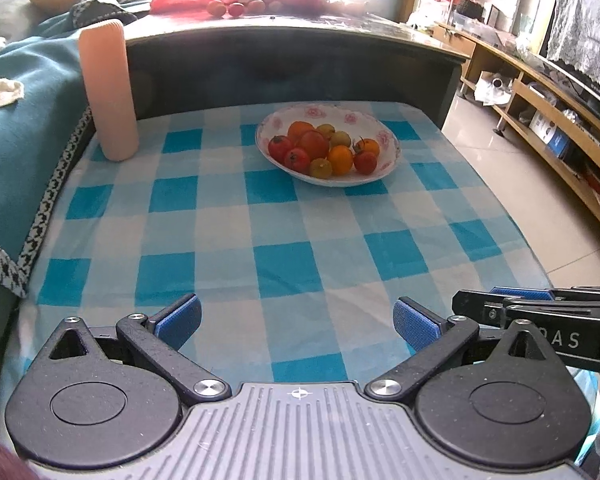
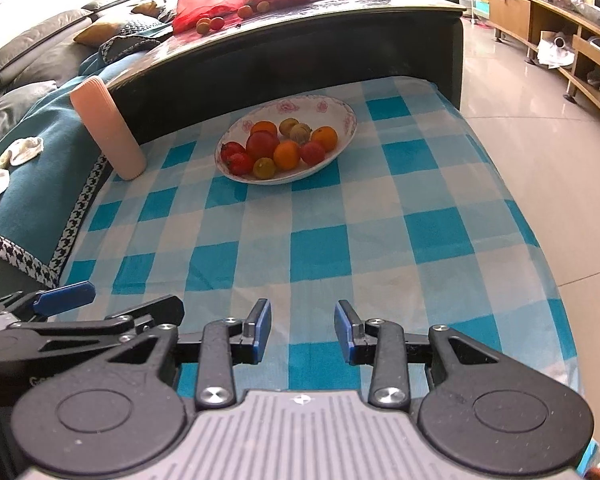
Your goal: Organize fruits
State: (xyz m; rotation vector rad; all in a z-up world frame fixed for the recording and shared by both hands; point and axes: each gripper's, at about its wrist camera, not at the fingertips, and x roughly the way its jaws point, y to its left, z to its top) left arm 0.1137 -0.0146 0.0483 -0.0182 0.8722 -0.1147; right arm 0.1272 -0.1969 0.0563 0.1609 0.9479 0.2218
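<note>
Blue-padded jaws of the left gripper (image 1: 296, 322) spread wide over the checked cloth (image 1: 284, 240), nothing between them. Right gripper (image 2: 303, 332) just beside it, jaws parted more narrowly, likewise empty. Both low over the near end of the bench (image 2: 508, 184), well apart from the fruit. Farther out, near the far edge, a white flowered bowl (image 1: 384, 120) heaped with red tomatoes (image 1: 280, 148), oranges (image 1: 340, 159) and small yellowish fruits. Left of the bowl, a ribbed pink cylinder (image 1: 108, 88) standing upright.
</note>
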